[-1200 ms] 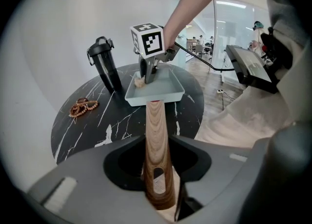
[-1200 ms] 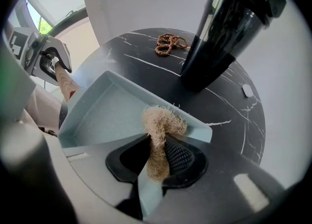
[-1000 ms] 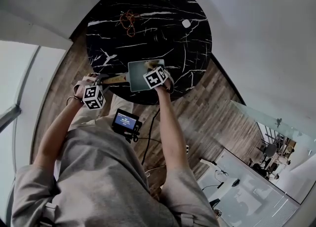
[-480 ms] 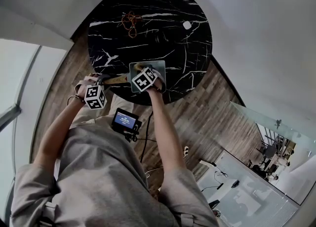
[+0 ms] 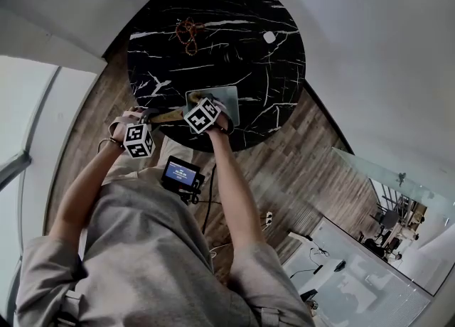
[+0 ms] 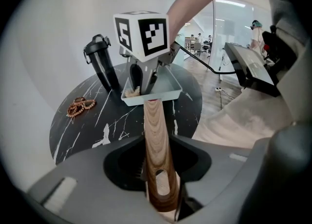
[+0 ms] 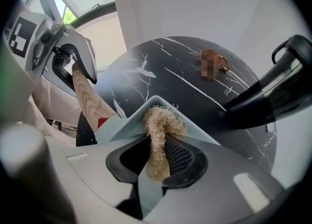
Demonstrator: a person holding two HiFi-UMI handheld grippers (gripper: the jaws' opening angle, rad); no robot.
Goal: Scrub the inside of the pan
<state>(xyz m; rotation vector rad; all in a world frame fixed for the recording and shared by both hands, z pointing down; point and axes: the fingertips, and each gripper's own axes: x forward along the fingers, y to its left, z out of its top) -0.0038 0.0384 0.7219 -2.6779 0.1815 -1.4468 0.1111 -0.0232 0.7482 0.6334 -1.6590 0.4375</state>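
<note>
Your left gripper has its fingers closed firmly on the far end of the wooden handle, right by the hanging hole. They are held apart only by the wood's own width. That grip looks meant to anchor the pan, so it neither slides nor swivels while the other hand rubs.

The pan sits flat on the black marbled surface, close to the edge nearest you. Its handle juts out over that edge, which gives your left hand room to hold it without crowding the basin.

Your right gripper points almost straight down into the pan. Its fingers are pinched narrowly on a tuft of coarse fibre scrubber. The loose end sticks out past them and bends against the pan's inside near a corner. The steep angle probably lets you press the fibres onto the floor and wall without the fingers scraping the metal.

The dark flask and the string of beads stand well apart towards the far side, clear of your strokes.
</note>
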